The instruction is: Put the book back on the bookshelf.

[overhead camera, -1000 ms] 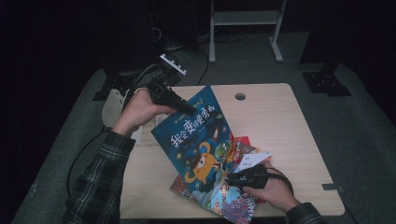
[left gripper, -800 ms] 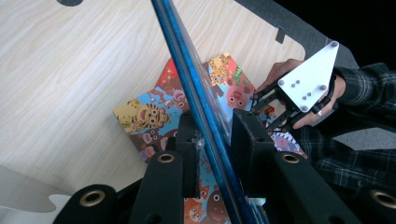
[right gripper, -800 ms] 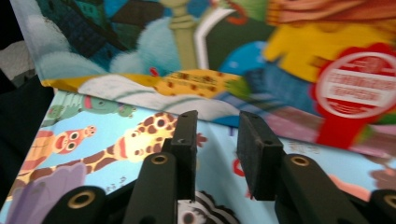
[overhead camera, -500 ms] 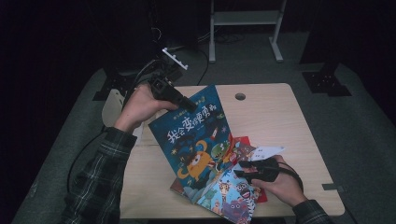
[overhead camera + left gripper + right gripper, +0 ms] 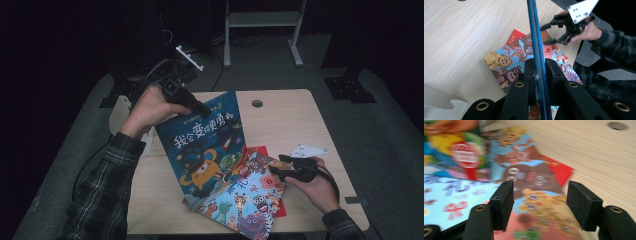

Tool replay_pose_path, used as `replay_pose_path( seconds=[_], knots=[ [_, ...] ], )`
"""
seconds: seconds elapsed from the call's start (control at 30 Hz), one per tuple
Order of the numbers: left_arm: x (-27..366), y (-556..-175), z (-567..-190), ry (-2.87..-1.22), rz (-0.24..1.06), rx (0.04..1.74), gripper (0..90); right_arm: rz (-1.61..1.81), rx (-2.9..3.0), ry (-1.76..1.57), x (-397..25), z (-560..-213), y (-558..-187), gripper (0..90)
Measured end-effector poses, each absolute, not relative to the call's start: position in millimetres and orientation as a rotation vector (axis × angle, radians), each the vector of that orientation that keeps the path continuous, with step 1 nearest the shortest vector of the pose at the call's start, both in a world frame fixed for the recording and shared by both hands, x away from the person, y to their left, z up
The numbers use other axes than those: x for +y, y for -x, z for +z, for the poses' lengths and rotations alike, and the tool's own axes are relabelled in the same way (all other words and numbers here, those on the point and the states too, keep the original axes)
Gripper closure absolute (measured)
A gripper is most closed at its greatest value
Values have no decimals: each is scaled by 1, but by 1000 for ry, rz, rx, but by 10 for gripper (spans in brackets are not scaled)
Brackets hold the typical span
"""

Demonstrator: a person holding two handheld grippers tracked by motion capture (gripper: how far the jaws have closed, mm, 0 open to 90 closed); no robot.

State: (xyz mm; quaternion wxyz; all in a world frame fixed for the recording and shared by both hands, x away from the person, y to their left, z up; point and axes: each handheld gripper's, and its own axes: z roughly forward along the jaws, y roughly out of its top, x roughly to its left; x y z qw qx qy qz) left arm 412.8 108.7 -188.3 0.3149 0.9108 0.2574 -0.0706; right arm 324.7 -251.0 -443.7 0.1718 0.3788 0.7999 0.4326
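So the left gripper (image 5: 200,107) has its jaws clamped on the top edge of the blue book (image 5: 205,145), the one with the orange monster on the cover. The book is lifted and tilted, its lower edge down by the pile of other books. In the left gripper view you can see it edge-on: the thin blue cover (image 5: 535,50) runs straight up between the two black jaws, pinched tight.

Under and just past that gripper lies the cartoon animal book (image 5: 509,67), flat on the wooden table (image 5: 461,32), with a red book (image 5: 515,36) poking out from beneath its far corner. Farther out beyond the jaws is the right gripper (image 5: 549,33), held in the person's hand.

The right gripper (image 5: 280,167) hovers low over the near corner of the animal book (image 5: 245,200), jaws spread wide with nothing between them. Its own view is pretty blurry, but the gap between the two pads (image 5: 504,202) is plain, and below them is what looks like the animal cover (image 5: 531,195), with the red book's corner (image 5: 560,171) off to the right side of the jaws.
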Motion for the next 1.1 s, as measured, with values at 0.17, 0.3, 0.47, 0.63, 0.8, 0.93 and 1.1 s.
replay_pose_path(
  seconds=[0.17,0.3,0.47,0.63,0.8,0.93,1.1],
  knots=[
    [107,-409,-184,-2407,-183,663,820,1162,2205,-1147,-268,-449,-336,327],
    [105,-406,-181,-2422,-178,652,826,1116,2157,-1220,-278,-454,-344,295],
    [105,-403,-178,-2434,-154,647,828,1050,2128,-1287,-288,-462,-354,286],
    [106,-397,-172,-2433,-100,623,828,960,2113,-1339,-296,-469,-361,279],
    [110,-397,-171,-2433,-68,645,828,903,2115,-1376,-298,-475,-365,261],
    [114,-397,-171,-2430,-54,652,828,880,2118,-1400,-296,-481,-367,258],
    [125,-398,-168,-2422,-28,685,828,939,2086,-1423,-300,-486,-367,217]
  ],
)
